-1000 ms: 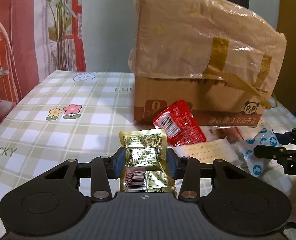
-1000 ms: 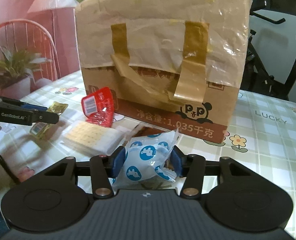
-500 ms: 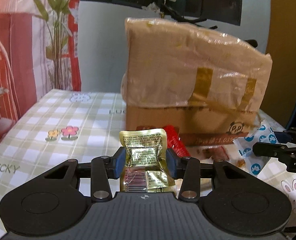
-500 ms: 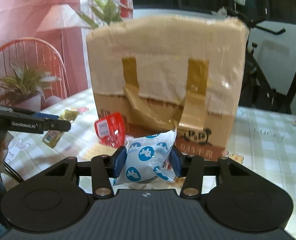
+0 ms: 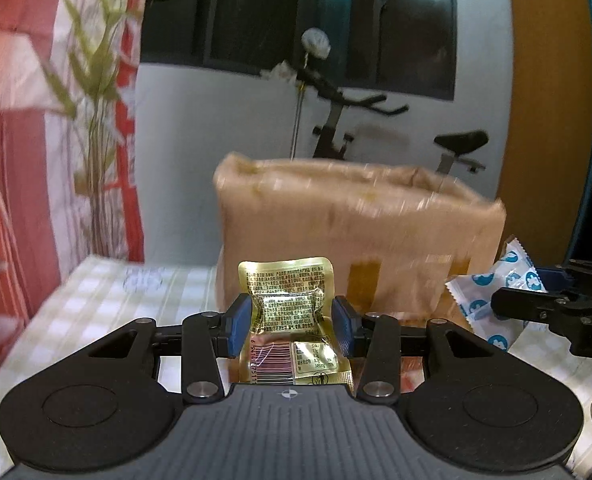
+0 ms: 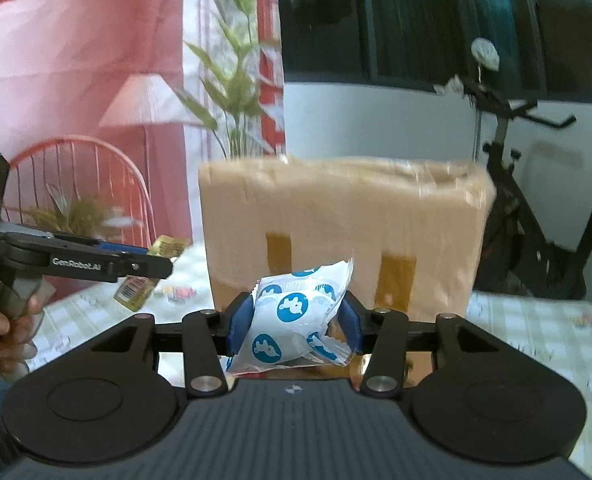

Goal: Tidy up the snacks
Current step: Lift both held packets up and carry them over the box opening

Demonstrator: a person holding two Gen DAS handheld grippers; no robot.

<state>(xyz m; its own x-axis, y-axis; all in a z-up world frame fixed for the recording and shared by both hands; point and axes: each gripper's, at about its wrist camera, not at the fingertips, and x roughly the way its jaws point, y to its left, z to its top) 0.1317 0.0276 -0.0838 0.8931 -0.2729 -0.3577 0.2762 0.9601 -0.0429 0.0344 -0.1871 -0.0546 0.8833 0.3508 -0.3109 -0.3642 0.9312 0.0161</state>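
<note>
Both claws have risen since a second ago: the loose snacks that lay on the desk at the foot of the box have dropped out of sight, and the top rim of the cardboard box (image 5: 360, 216) now sits about level with the claws rather than towering over them.

From where I stand, the left claw (image 5: 291, 322) is pinched on a gold foil packet (image 5: 285, 308), its blue pads pressing the puffed middle from either side, the packet standing upright with its long axis running up and down between them. The right claw (image 6: 296, 322) is clamped the same way on a white packet with blue spots (image 6: 296, 316), crumpled and tilted a little. Neither claw is wide; each is narrowed onto its snack. In the left view the right claw and its spotted packet show just off to the right, so the two are carried side by side, roughly level.

What matters next, I'd say, is the box: it lies straight ahead of both claws, with its opening on top, beyond and slightly above the fingertips. Its upper part is wrapped in wrinkled plastic with tape strips down the front. The mouth and the inside are not visible from here, so I cannot tell what it already holds. Both hands look about equally near; each packet still has to clear the front rim before it can go in.
</note>
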